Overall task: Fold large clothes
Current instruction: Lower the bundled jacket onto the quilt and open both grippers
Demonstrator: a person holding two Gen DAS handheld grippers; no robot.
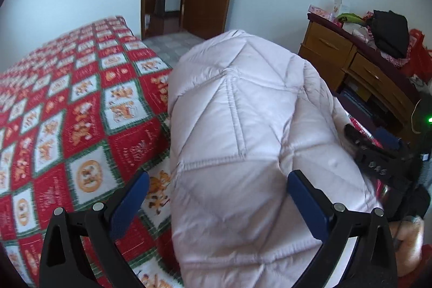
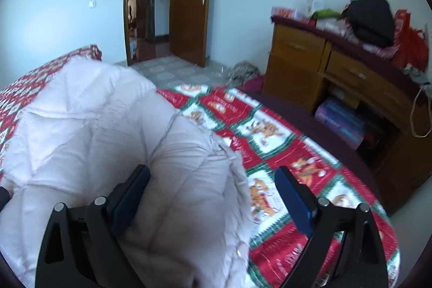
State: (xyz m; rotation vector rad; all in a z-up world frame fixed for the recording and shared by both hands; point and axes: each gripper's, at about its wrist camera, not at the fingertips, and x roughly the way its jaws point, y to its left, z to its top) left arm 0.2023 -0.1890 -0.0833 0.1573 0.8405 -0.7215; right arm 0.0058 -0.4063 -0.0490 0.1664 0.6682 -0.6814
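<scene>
A puffy white quilted coat [image 1: 237,126] lies bunched on the bed, over the red, white and green patterned bedspread [image 1: 67,104]. My left gripper [image 1: 218,182] is open, its blue pads on either side of the coat's near end, which bulges between them. In the right wrist view the coat [image 2: 108,131] fills the lower left. My right gripper [image 2: 213,180] is open over the coat's right edge, with its left finger [image 2: 132,193] against the fabric and its right finger [image 2: 294,201] above the bedspread [image 2: 283,147]. Part of the right gripper [image 1: 378,161] shows beyond the coat.
A wooden dresser [image 2: 337,77] heaped with bags and dark clothes stands against the right wall. An open wooden door [image 2: 189,4] and doorway lie beyond the bed's far end. A tiled floor [image 2: 175,72] runs between bed and door.
</scene>
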